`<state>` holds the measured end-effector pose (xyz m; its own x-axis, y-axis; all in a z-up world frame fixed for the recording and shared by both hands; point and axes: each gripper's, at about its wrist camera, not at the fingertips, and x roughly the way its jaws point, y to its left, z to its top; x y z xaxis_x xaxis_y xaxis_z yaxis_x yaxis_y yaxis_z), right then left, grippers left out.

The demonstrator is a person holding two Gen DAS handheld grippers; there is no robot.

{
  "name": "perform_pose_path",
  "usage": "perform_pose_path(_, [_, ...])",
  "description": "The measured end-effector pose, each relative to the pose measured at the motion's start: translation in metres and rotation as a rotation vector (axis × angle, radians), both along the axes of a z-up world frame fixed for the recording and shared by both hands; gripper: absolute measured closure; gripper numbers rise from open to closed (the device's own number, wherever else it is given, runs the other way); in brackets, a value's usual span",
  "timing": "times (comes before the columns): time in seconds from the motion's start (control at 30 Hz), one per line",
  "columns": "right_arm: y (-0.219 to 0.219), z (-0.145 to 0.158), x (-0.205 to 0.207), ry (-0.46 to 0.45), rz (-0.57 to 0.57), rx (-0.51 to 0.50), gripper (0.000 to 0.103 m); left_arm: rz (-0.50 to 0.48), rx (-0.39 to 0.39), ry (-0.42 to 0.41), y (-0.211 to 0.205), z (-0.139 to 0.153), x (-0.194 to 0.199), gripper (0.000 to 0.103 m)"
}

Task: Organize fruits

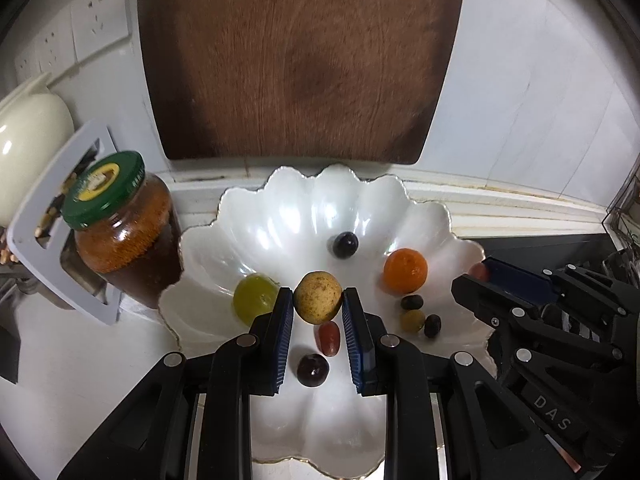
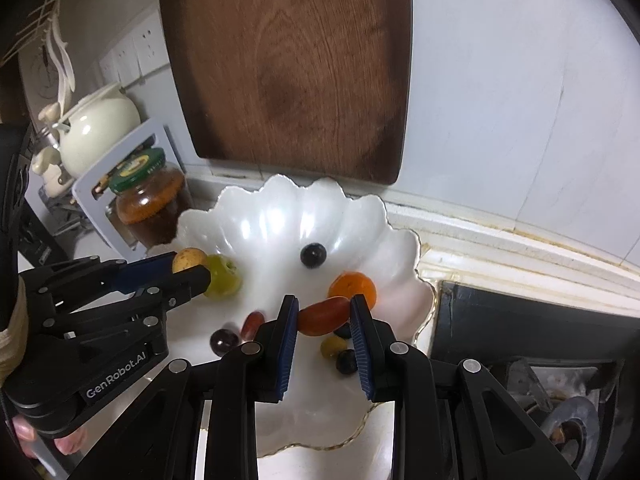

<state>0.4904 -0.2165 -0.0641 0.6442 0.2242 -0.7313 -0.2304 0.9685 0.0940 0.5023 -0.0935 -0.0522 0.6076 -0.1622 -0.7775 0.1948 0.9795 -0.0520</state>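
Observation:
A white scalloped bowl (image 1: 280, 216) (image 2: 280, 216) holds several fruits: a green one (image 1: 252, 298) (image 2: 222, 276), an orange one (image 1: 405, 271) (image 2: 354, 284), a dark grape (image 1: 346, 244) (image 2: 313, 255), a red oblong one (image 1: 328, 338) and a dark plum (image 1: 313, 370) (image 2: 223, 342). My left gripper (image 1: 318, 300) (image 2: 188, 266) is shut on a speckled yellow-brown round fruit (image 1: 318, 298) (image 2: 188, 259) above the bowl. Over the bowl's right side, my right gripper (image 2: 324, 314) is shut on a red-orange oblong tomato-like fruit (image 2: 324, 315), seen as a red tip (image 1: 478, 271) in the left wrist view.
A brown wooden cutting board (image 1: 304, 56) (image 2: 288, 64) leans on the white wall behind the bowl. A green-lidded jar (image 1: 124, 232) (image 2: 150, 200), a white frame stand (image 1: 60, 224) and a cream pot (image 2: 96, 128) stand left. A black stove (image 2: 532, 344) lies right. A hand (image 2: 44, 440) holds the left gripper.

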Motion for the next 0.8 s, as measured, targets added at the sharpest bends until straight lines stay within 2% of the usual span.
perform_pose_path(0.37, [0.002,-0.023,0.016,0.076,0.012,-0.019,0.075,0.011,0.033,0.053,0.001,-0.017,0.009,0.077])
perform_pose_path(0.43, [0.003,-0.026,0.019,0.089,0.015,-0.019,0.074,0.016,0.037,0.06,0.001,-0.02,0.01,0.073])
perform_pose_path(0.5, [0.003,-0.029,0.021,0.102,0.009,-0.019,0.072,0.019,0.035,0.065,0.002,-0.019,0.01,0.061])
perform_pose_path(0.57, [0.002,-0.03,0.022,0.111,0.006,-0.01,0.065,0.021,0.035,0.064,0.003,-0.019,0.01,0.06])
perform_pose_path(0.63, [0.001,-0.03,0.022,0.111,0.002,-0.013,0.065,0.032,0.046,0.066,0.005,-0.018,0.01,0.059])
perform_pose_path(0.7, [0.0,-0.03,0.021,0.107,-0.004,-0.017,0.064,0.041,0.054,0.059,0.007,-0.016,0.008,0.051])
perform_pose_path(0.8, [-0.001,-0.027,0.018,0.098,-0.01,-0.015,0.056,0.061,0.062,0.042,0.014,-0.01,0.002,0.044])
